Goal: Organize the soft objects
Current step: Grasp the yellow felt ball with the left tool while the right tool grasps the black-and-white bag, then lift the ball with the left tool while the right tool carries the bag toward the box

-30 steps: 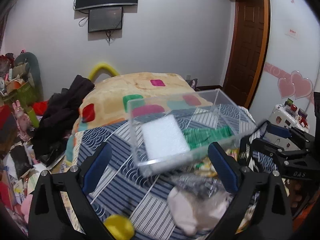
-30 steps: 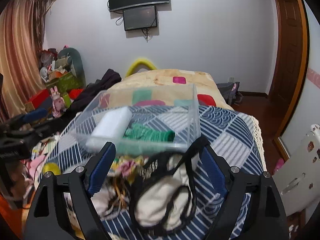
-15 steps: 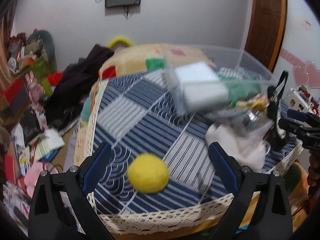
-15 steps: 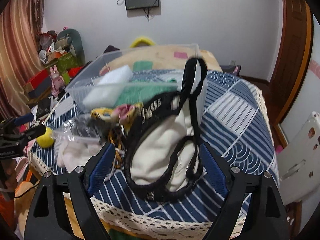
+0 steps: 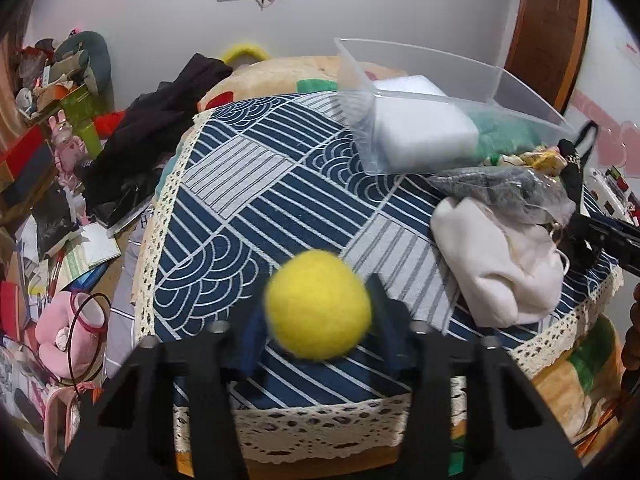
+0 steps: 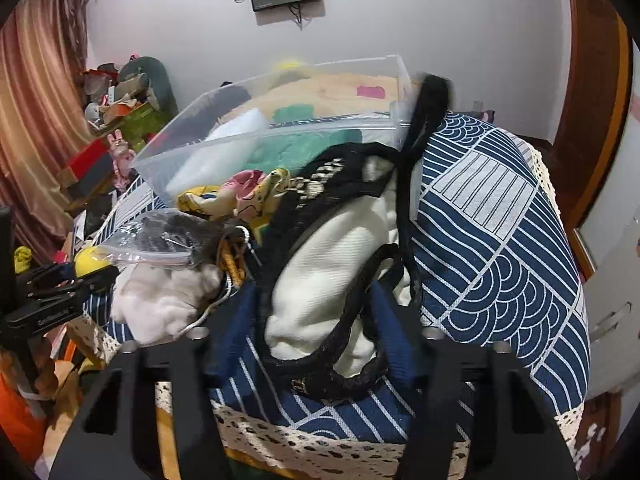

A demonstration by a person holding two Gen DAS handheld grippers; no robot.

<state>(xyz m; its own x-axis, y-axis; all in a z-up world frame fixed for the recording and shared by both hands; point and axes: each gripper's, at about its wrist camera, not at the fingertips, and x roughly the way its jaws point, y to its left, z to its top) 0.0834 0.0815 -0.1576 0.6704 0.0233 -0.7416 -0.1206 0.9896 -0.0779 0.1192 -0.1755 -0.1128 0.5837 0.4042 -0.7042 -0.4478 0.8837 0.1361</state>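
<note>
My left gripper (image 5: 318,330) is shut on a yellow felt ball (image 5: 318,306) over the near edge of the blue patterned table cover (image 5: 248,184). My right gripper (image 6: 316,334) is shut on a white cloth bag with black straps (image 6: 332,256) at the cover's near edge. A clear plastic box (image 5: 432,116) at the back holds a white sponge block (image 5: 424,128) and green cloth (image 5: 508,130). The box also shows in the right wrist view (image 6: 280,128). A white cloth (image 5: 496,264) and a clear bag of dark fabric (image 5: 504,188) lie between the grippers.
A yellow and pink patterned scarf (image 6: 240,196) lies in front of the box. Dark clothes (image 5: 152,128) hang off the far left. Clutter, a pink plush (image 5: 64,328) and papers cover the floor at left. A wooden door (image 5: 548,28) stands at the right.
Both grippers moved forward and down and closed: the left on the yellow ball, the right on the white bag with black straps. Both were open before.
</note>
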